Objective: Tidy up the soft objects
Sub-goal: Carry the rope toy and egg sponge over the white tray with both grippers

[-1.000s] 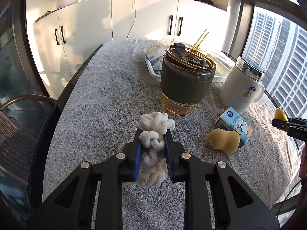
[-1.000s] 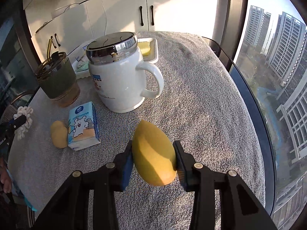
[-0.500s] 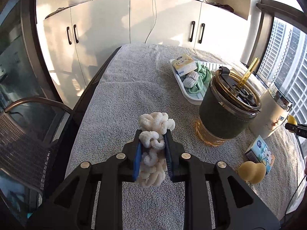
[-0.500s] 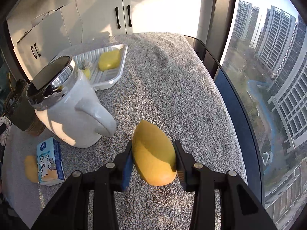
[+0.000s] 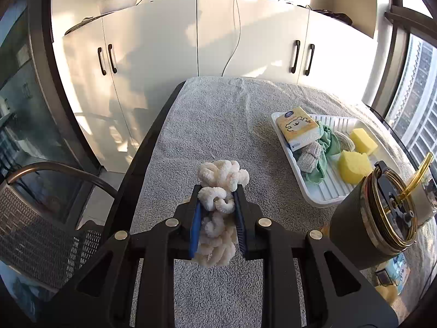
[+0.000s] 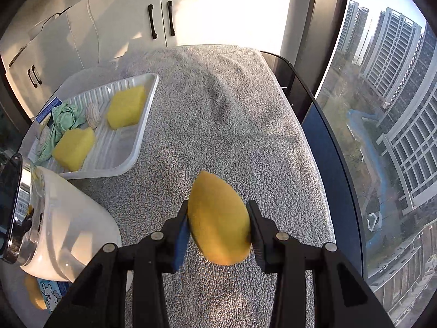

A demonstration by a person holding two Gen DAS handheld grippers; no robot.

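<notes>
Grippers hold one soft thing each above the grey towel-covered table (image 5: 218,125). Left gripper (image 5: 218,218) has its blue-padded fingers (image 5: 195,227) pinched narrow on a cream-white fluffy knotted scrunchie (image 5: 220,188), which bulges out past the tips. Right gripper (image 6: 218,218) clamps a yellow egg-shaped sponge (image 6: 220,220) between its pads, point toward the far side. Farther off lies a white ribbed plastic tray (image 6: 120,153), holding two yellow sponge blocks (image 6: 127,106), a green cloth (image 6: 65,117) and a yellow tissue pack (image 5: 299,129). A dark green tumbler with a gold straw (image 5: 374,218) stands near the tray, with a white mug (image 6: 62,232) just beside.
</notes>
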